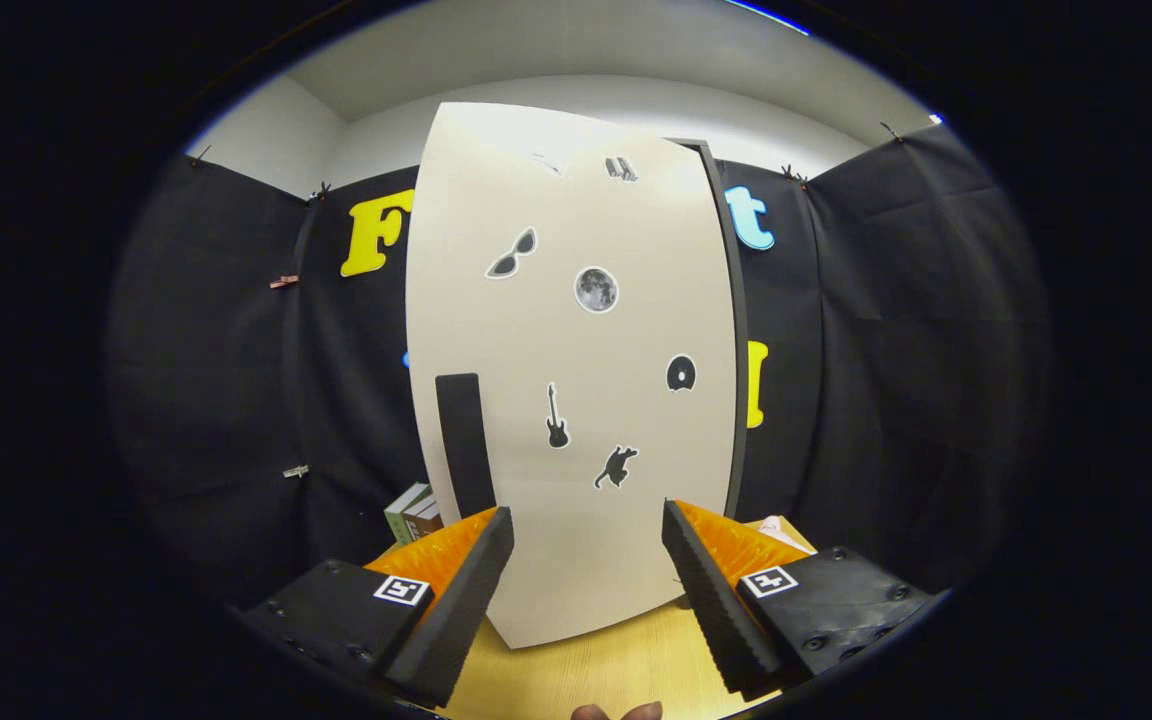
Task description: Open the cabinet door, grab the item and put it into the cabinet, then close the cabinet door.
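Claw: two-finger gripper, fingers spread wide and released, nothing between them; a square marker tag sits on each finger's base.

Cabinet door: tall, flat, cream-white panel, standing upright just ahead of the fingers and reaching well above them. Its lower edge meets the table between the two fingertips. It appears shut against the dark frame edge that runs along its right side.

Handle: dark vertical rectangular bar on the door's left part, just above and beyond the left finger.

Stickers on the door: sunglasses, moon disc, vinyl record, electric guitar, leaping cat, all dark on the pale face, above the fingers.

Table: light wooden top, under the fingers and the door.

Item: small stack of boxes, green and brown with pale faces, on the table left of the door, just beyond the left finger; whether this is the thing to be stored cannot be told.

Fingertips of a person: below the claw, nearest the camera.
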`<state>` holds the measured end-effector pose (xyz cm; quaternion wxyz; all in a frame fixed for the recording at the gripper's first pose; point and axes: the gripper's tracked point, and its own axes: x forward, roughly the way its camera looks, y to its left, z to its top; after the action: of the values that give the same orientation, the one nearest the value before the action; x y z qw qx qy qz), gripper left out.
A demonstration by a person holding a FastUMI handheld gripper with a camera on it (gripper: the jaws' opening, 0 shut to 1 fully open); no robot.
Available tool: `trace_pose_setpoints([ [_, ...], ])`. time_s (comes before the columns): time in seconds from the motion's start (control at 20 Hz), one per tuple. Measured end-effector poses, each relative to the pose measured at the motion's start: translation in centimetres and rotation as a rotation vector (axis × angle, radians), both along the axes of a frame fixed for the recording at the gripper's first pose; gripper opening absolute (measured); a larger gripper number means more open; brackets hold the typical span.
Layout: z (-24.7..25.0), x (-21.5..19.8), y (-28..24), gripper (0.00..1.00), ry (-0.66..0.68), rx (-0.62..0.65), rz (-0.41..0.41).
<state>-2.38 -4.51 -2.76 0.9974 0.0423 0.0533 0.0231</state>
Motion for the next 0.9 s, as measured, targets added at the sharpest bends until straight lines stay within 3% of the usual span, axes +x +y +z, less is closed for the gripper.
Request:
trace_pose_setpoints([
  [0.9,0.8,-0.6,1.2,0.97,-0.035,-0.019,0.011],
])
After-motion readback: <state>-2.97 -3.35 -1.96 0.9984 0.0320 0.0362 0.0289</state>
